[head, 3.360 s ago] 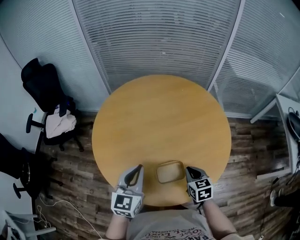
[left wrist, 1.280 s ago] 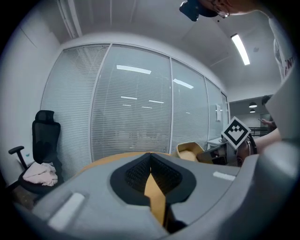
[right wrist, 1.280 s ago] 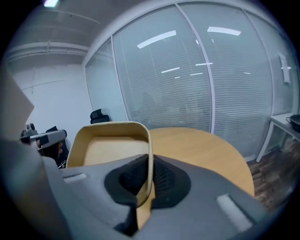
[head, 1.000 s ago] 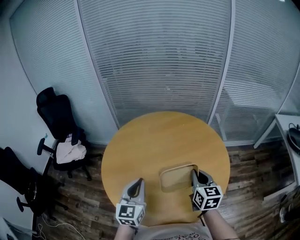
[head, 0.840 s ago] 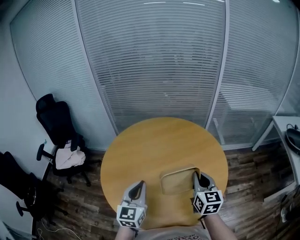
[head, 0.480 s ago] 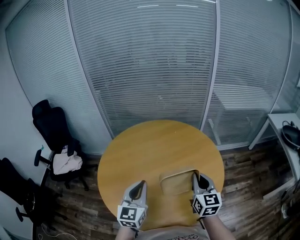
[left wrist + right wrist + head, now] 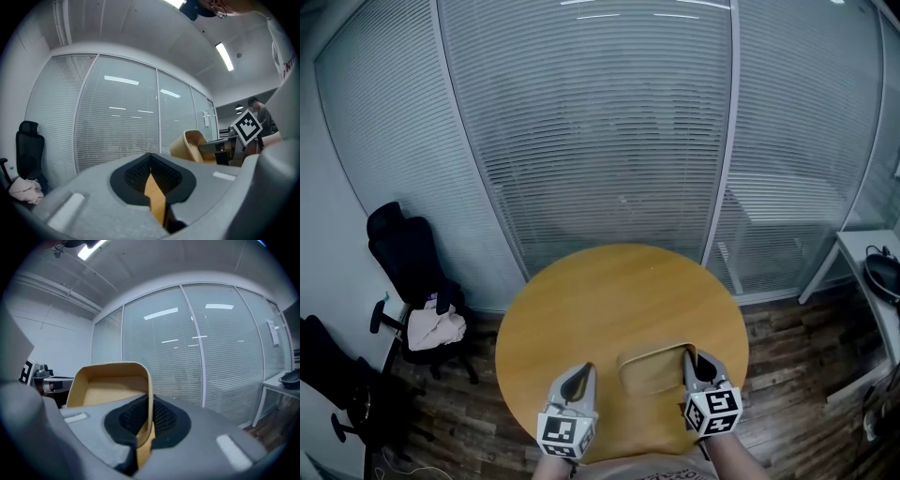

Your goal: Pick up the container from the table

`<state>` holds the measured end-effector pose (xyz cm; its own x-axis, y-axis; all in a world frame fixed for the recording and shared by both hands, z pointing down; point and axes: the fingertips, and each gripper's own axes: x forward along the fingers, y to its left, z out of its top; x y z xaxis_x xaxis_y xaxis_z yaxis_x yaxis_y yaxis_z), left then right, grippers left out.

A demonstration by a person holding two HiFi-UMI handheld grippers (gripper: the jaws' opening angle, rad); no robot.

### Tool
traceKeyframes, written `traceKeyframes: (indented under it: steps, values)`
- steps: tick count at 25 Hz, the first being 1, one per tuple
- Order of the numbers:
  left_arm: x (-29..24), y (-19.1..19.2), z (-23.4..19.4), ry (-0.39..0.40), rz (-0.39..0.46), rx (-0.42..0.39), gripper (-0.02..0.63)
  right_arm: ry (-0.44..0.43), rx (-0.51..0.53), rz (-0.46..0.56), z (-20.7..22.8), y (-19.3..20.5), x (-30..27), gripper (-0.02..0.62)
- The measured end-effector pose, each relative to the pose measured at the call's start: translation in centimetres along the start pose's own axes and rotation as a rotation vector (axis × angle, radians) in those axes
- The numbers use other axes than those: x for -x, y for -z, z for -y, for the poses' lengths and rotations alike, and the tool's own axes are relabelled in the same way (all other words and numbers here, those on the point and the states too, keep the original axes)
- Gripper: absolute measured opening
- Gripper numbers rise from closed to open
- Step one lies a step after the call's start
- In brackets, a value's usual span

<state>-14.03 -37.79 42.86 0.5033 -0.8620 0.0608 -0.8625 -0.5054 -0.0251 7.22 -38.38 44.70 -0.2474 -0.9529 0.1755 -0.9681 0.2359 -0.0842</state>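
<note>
The tan, shallow, rounded-rectangle container (image 7: 652, 371) hangs above the near edge of the round wooden table (image 7: 609, 300). My right gripper (image 7: 692, 360) is shut on its right rim. In the right gripper view the container's wall (image 7: 110, 385) stands between the black pads, with the right gripper (image 7: 149, 401) pinching the thin rim. My left gripper (image 7: 579, 379) hovers to the container's left, shut and holding nothing. In the left gripper view the left gripper (image 7: 150, 157) shows closed jaws, with the container (image 7: 191, 143) off to the right, tilted and clear of the table.
A glass wall with blinds (image 7: 609, 141) runs behind the table. A black office chair with clothes on it (image 7: 412, 281) and a second dark chair (image 7: 328, 370) stand on the wooden floor at the left. A white table (image 7: 874, 253) sits at the right edge.
The container lay flat on the table between the grippers; now the right gripper holds its rim and has raised it. Both grippers rose slightly, and the head view has tilted up.
</note>
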Motion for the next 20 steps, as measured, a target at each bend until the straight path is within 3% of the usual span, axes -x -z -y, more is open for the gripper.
traceKeyframes:
  steps: [20]
  values:
    - [0.0,-0.1,1.7,-0.017,-0.006,0.014,0.008,0.007,-0.067,-0.065,1.1,2.1,0.4,0.006]
